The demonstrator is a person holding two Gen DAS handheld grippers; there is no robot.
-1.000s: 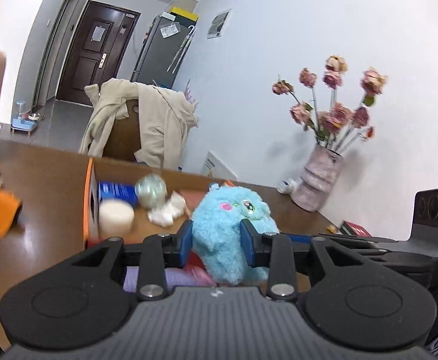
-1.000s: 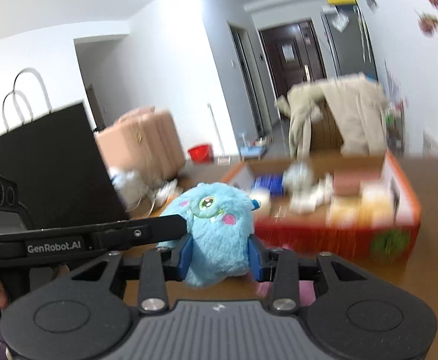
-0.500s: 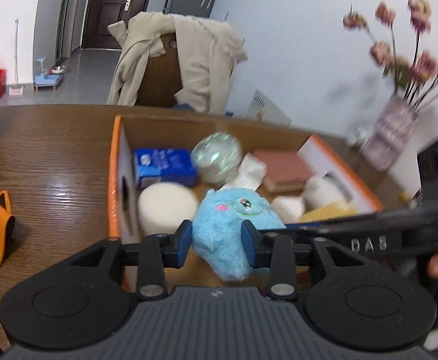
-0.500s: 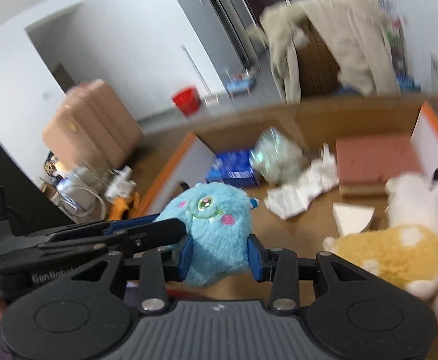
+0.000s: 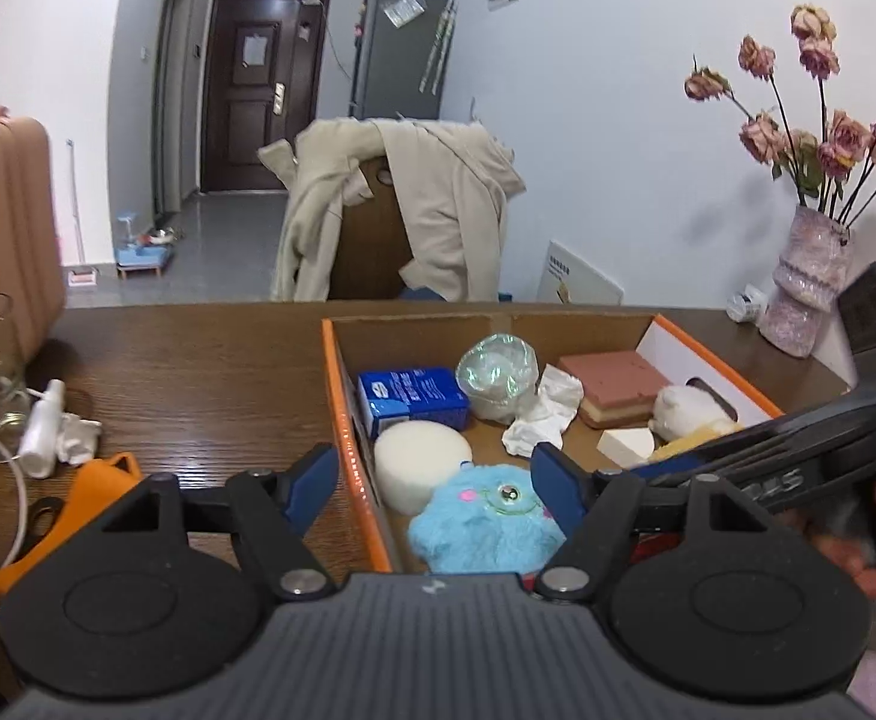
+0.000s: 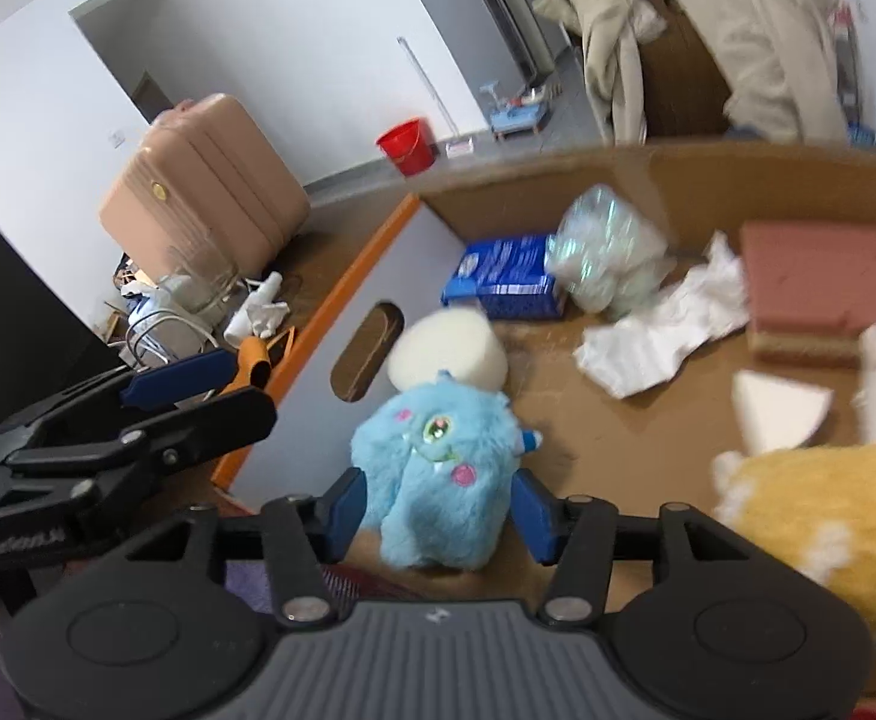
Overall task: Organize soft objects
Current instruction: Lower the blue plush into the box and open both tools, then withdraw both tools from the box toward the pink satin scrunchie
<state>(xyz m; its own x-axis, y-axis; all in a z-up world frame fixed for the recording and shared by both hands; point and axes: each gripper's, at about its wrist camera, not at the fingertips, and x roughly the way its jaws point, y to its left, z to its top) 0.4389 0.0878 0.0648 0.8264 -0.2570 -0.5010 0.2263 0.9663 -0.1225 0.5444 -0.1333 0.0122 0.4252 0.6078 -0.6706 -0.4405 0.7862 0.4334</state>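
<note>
Blue plush (image 6: 438, 468) upright in box (image 6: 342, 294), eye toward camera.

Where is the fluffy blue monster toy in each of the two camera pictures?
Left wrist view: blue toy bottom centre, inside the box's near corner.
Right wrist view: blue toy below centre, between the open blue pads.
Shared landmark: the round white sponge just behind it.

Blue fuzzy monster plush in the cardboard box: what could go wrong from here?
1. The blue fuzzy monster plush stands upright between the right gripper, whose jaws are opening; it may topple onto the round white sponge.
2. The left gripper, jaws also opening, straddles the cardboard box's orange-edged wall; a finger might catch on it.
</note>
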